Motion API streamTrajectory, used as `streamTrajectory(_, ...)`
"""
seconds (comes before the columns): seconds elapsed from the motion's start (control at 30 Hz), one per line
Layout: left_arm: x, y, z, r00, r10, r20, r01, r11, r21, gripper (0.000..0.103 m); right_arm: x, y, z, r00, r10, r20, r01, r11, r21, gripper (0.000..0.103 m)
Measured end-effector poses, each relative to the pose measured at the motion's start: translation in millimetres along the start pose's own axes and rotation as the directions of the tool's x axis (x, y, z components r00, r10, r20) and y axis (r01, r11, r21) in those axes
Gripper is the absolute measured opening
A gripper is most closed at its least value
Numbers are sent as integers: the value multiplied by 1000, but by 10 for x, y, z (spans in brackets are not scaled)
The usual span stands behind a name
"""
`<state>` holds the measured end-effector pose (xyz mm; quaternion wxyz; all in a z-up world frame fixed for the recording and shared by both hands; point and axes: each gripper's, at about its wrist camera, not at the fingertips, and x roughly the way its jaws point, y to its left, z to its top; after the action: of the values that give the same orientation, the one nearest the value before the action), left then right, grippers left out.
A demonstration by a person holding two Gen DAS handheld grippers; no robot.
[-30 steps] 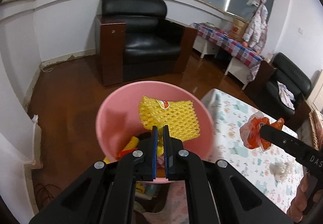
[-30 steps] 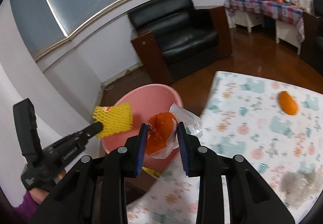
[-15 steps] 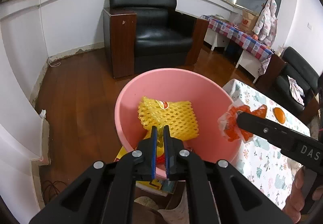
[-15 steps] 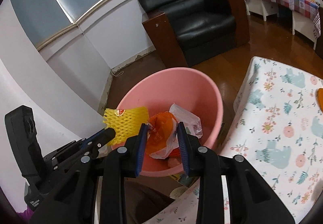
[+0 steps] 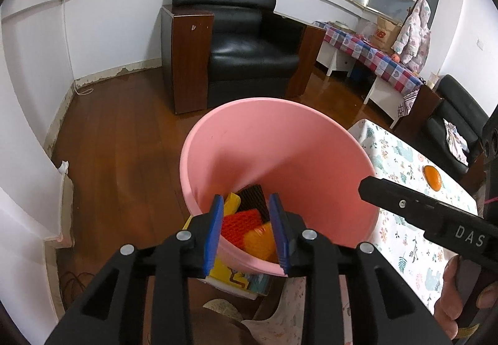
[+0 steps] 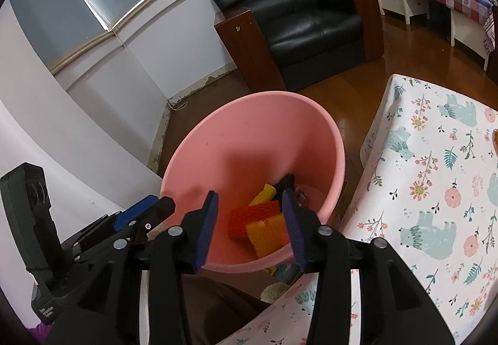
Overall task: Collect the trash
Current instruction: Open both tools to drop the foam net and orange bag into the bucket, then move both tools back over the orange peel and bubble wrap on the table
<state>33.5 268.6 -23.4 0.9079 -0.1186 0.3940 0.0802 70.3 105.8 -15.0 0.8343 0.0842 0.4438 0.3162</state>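
1. Your left gripper (image 5: 246,231) hangs over the near rim of the pink bin (image 5: 236,139), jaws opening, nothing pinched between the blue pads (image 5: 214,229)

2. Your right gripper (image 6: 250,228) hangs over the same near rim from the other side, jaws also opening and empty; in the left wrist view its black finger reaches in from the right above the bin's edge

3. The trash lies below both grippers at the bottom of the bin, apart from the pads: a red net (image 6: 253,215), a yellow net (image 6: 267,234) in front of it and touching it, a yellow piece (image 6: 263,194) behind, and a black net (image 5: 253,197) at the back

4. Through the left gripper's gap you see the red net on the left and an orange-yellow blur on the right; what that blur is cannot be told

5. The bin stands on the wood floor (image 5: 118,127), just beside the corner of the table (image 6: 435,189) with its floral cloth

6. An orange (image 5: 432,177) lies on the table, well apart from both grippers

7. A black armchair (image 5: 246,43) stands by the wall beyond the bin

8. Your hand (image 5: 453,301) shows at the lower right of the left wrist view, wrapped on the right gripper's handle
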Motion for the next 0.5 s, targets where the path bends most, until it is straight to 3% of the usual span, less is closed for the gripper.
streamTrajectory(0.5,-60,-109,-69,1000,-10,-3,10,1000,6,32,-291,-57,-186,999,-34,40,35,999,-19,44)
